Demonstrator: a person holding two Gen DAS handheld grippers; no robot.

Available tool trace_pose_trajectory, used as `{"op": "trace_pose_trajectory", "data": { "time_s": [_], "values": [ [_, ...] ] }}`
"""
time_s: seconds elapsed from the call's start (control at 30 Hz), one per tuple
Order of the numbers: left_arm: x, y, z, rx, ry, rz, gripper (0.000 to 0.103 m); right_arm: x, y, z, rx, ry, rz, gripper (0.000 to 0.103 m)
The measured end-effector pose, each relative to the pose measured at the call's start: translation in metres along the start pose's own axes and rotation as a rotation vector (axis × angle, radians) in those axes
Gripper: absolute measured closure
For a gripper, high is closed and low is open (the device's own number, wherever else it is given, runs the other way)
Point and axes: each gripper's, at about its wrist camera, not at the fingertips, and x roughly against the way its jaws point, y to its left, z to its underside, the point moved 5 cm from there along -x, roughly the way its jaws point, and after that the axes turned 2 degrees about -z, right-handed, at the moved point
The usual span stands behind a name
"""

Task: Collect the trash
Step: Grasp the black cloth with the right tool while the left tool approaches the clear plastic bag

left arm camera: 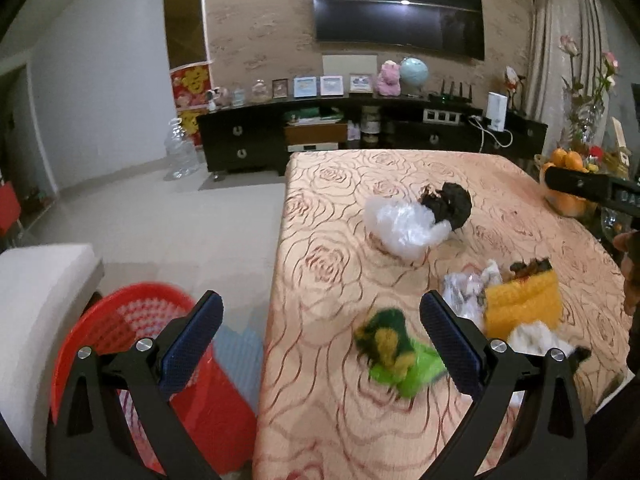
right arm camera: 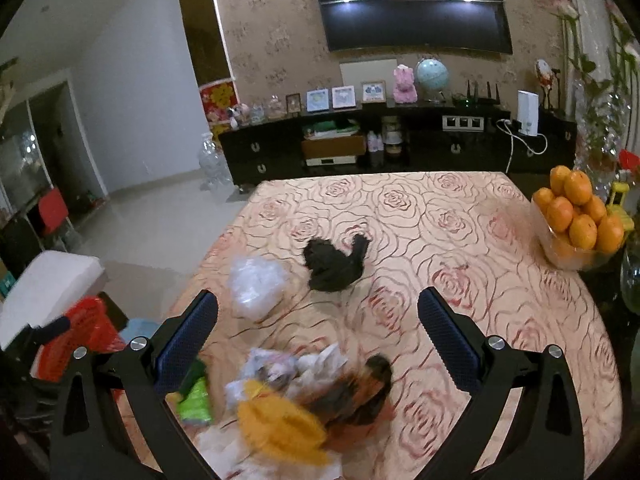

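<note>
Left hand-held gripper (left arm camera: 320, 340) wide open, empty, over table edge (left arm camera: 276, 280), right hand-held gripper (right arm camera: 318, 334) likewise above trash pile (right arm camera: 288, 408)

Both grippers spread wide, nothing between the pads

Left gripper (left arm camera: 321, 322): black arms fan out in a V from the bottom of its own view, blue textured pads (left arm camera: 195, 338) facing inward, jaws wide apart with nothing held. Right gripper (right arm camera: 318, 320): same pose in its own view, blue pads (right arm camera: 448, 340) set wide, nothing clamped. From the left wrist view the right gripper's dark body (left arm camera: 588, 188) reaches in at the right edge, higher up; just below it a patch of skin (left arm camera: 629, 268), probably the person's right hand on the handle, though it is cut off by the frame
</note>
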Motion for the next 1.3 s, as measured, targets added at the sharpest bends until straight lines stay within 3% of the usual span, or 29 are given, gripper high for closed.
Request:
{"op": "trace_pose_trajectory", "data": {
  "time_s": [0.33, 0.47, 0.57, 0.77, 0.83, 0.97, 1.1, 1.3],
  "values": [
    [-0.073, -0.025, -0.056, 0.007, 0.024, 0.063, 0.008, -0.094, -0.021, -0.030, -0.001, 0.126, -0.030, 0.006],
    [-0.090, -0.031, -0.058, -0.001, 0.020, 0.062, 0.008, -0.126, -0.024, -0.033, -0.001, 0.176, -0.046, 0.006],
    [-0.104, -0.035, -0.055, 0.028, 0.059, 0.083, 0.008, -0.148, -0.028, -0.032, -0.011, 0.215, -0.049, 0.006],
    [-0.112, -0.045, -0.057, -0.012, 0.069, 0.074, 0.008, -0.184, -0.026, -0.023, 0.013, 0.298, -0.036, 0.006],
    [-0.113, -0.043, -0.057, -0.017, 0.071, 0.070, 0.008, -0.193, -0.027, -0.016, 0.013, 0.333, -0.039, 0.013],
    [-0.116, -0.041, -0.056, -0.009, 0.079, 0.068, 0.008, -0.205, -0.029, -0.004, -0.006, 0.393, -0.067, 0.041],
    [-0.116, -0.043, -0.057, -0.016, 0.077, 0.073, 0.008, -0.199, -0.027, -0.003, -0.010, 0.389, -0.079, 0.057],
    [-0.117, -0.050, -0.059, -0.021, 0.083, 0.102, 0.008, -0.160, -0.030, -0.014, 0.001, 0.329, -0.044, 0.059]
  ]
}}
